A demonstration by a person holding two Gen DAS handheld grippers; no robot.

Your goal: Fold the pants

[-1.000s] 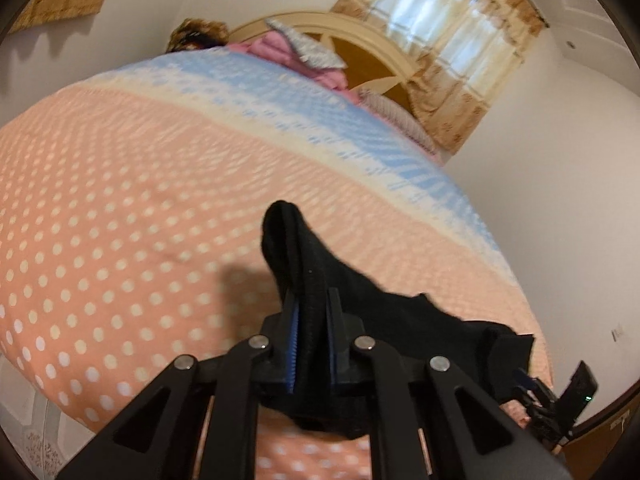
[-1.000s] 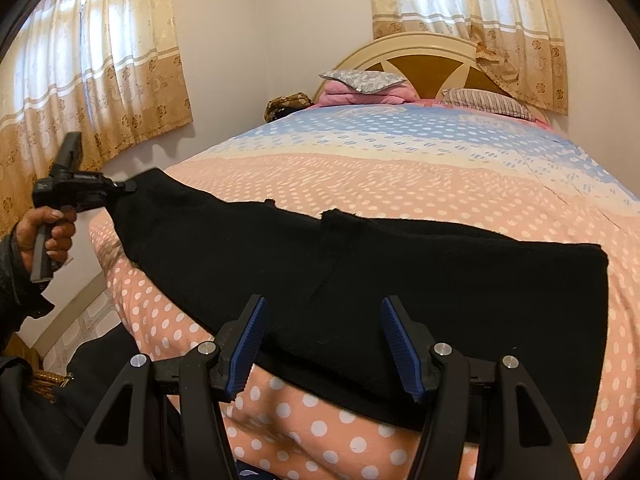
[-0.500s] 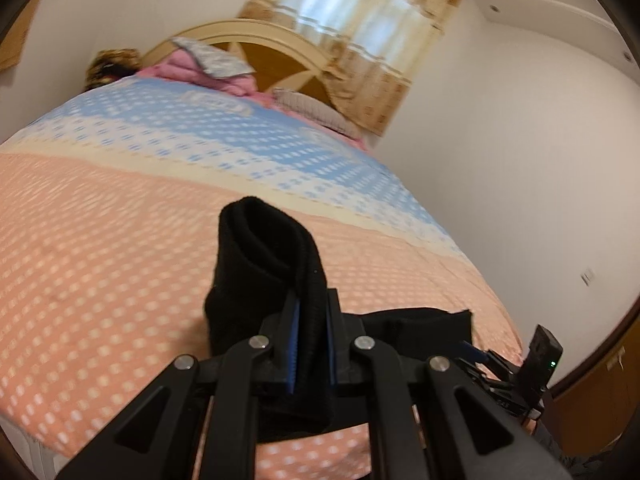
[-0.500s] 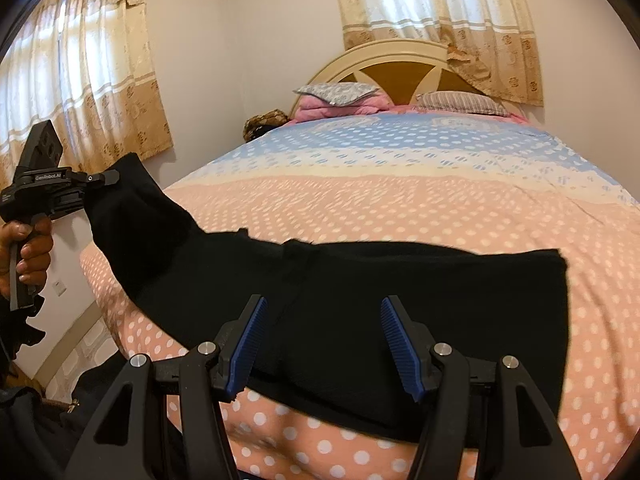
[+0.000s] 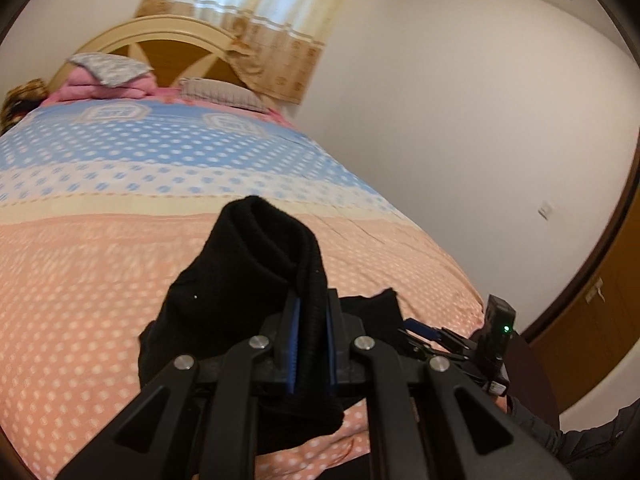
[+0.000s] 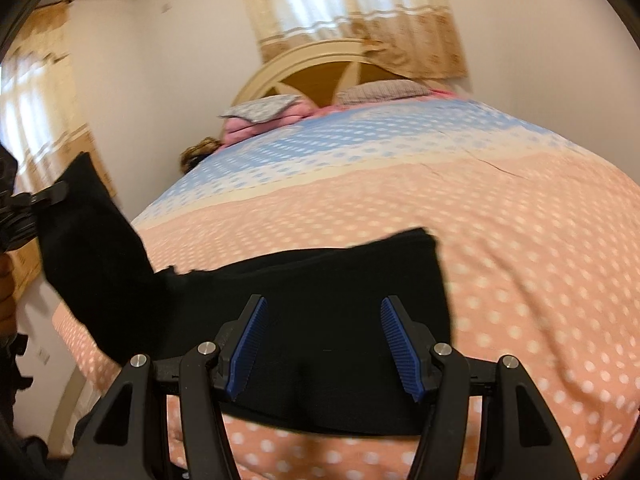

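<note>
the left gripper (image 5: 310, 334) is clamped narrow on a bunched end of the black pants (image 6: 320, 312), and the cloth rises in a rounded fold just past its blue pads (image 5: 295, 344). in the right wrist view that end hangs lifted off the bed at the left edge. the right gripper (image 6: 320, 344) stands with its jaws wide apart above the pants, pressing on nothing. the rest of the pants lies flat near the foot of the bed, on the pink polka-dot bedspread (image 6: 520, 240), with one squared end to the right. farther off the bedspread turns blue. at the far end, pillows (image 5: 108, 68) rest against the arched headboard (image 5: 168, 36), with curtains (image 6: 352, 16) behind it.
</note>
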